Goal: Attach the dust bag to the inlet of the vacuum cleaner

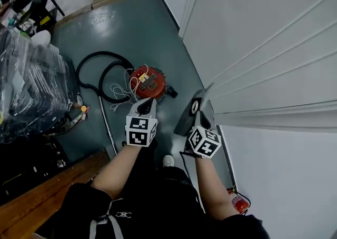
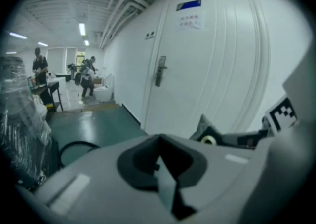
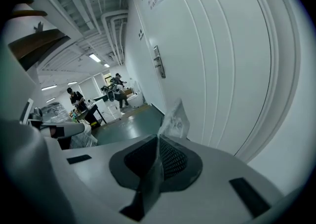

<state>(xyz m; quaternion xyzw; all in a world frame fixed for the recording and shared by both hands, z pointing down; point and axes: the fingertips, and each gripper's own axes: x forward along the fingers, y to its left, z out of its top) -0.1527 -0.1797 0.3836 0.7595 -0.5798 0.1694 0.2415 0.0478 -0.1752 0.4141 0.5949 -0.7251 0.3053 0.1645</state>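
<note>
- The right hand-held gripper (image 1: 202, 122) pinches one edge of the thin, flat grey dust bag with a round opening (image 1: 196, 103). The bag rises beyond its jaws and leans toward the white panelled door (image 1: 274, 48), which is close on its right.
- The left hand-held gripper (image 1: 143, 107) has its jaws pressed together. It is clear of the bag, which hangs just to its right.
- Beyond the left hand-held gripper's tips, lower down, the round red vacuum cleaner (image 1: 150, 81) sits on the dark green floor (image 1: 121, 27).
- A looped black hose (image 1: 79, 72) and thin white cords (image 1: 122, 95) lie left of the vacuum cleaner.
- Bare floor runs on past the vacuum cleaner along the door's foot.
- Farther left, a stack wrapped in clear plastic (image 1: 31, 90) hems in the floor.
- A brown wooden board (image 1: 47, 190) lies down-left of the left hand-held gripper.
</note>
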